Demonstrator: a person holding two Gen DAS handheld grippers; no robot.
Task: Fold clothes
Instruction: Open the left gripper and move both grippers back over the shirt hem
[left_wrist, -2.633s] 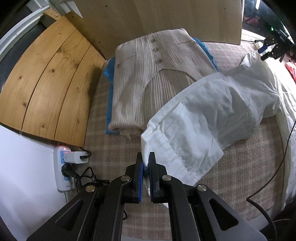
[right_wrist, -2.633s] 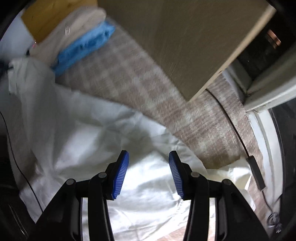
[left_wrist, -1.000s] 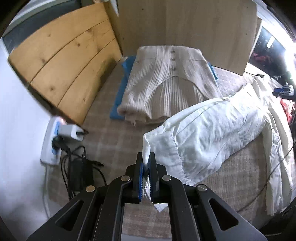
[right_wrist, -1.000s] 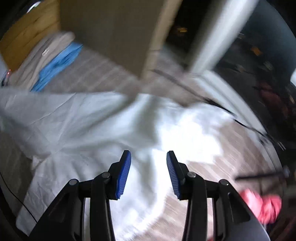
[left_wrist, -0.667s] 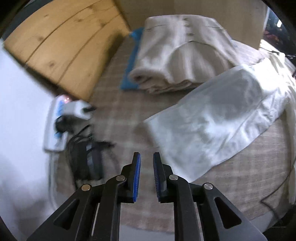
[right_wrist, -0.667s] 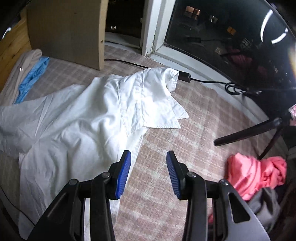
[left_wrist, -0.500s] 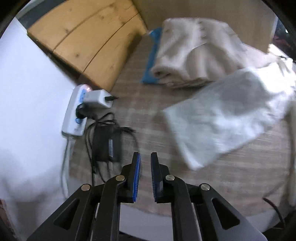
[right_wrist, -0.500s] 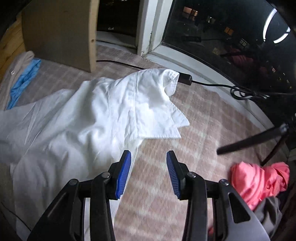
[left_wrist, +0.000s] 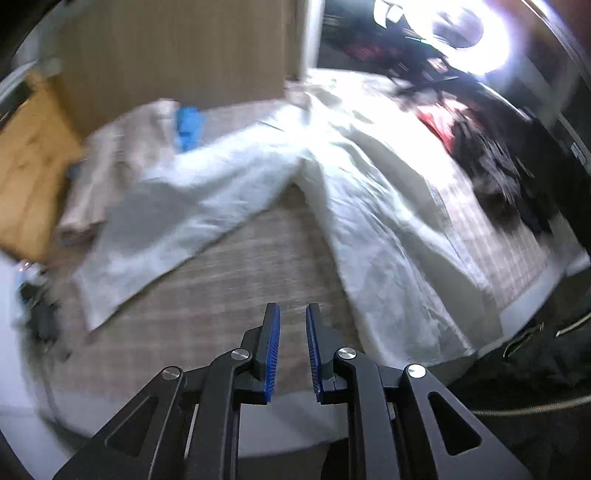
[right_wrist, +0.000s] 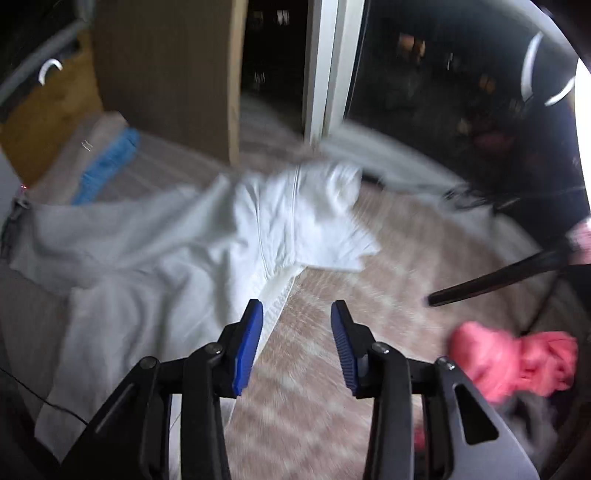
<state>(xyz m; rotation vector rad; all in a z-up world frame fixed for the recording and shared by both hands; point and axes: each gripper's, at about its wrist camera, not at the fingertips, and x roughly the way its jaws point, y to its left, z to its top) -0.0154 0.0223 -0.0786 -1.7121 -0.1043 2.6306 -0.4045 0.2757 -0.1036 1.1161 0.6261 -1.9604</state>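
White shirt (right_wrist: 155, 251) spread flat; left gripper (left_wrist: 293, 314) jaws opening, empty.

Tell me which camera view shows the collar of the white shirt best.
The right wrist view: the collar lies near the middle of the frame, folded over, though blurred. In the left wrist view the white shirt is spread out, but its far end is overexposed, so no collar is clear.

Beneath and ahead of the claw spreads a beige checked surface (left_wrist: 207, 295). Far ahead to the left stands a brown upright panel (right_wrist: 162, 74), with a yellowish wooden board (left_wrist: 29, 177) further left. A dark window (right_wrist: 424, 66) with a white frame (right_wrist: 325, 66) fills the upper right; glare from a bright light (left_wrist: 476, 40) burns there.
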